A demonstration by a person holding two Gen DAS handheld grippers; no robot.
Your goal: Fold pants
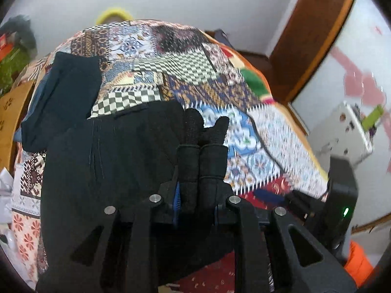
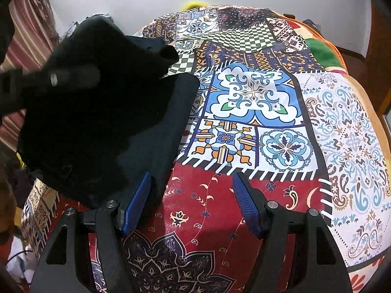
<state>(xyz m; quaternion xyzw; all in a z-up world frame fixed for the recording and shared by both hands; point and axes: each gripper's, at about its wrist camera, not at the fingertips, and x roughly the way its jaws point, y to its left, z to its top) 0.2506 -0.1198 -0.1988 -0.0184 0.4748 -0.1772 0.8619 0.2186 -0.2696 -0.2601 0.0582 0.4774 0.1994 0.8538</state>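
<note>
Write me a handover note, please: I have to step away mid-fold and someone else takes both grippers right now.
Left hand-held gripper: shut on a bunched fold of the black pants, lifted over the bed.
Right hand-held gripper: open, empty, above the patchwork bedspread.
Pants: partly lying at the bedspread's left side, partly raised.
Done: a fold seems under way.
Left: lay the held part down, flatten, finish folding.
</note>
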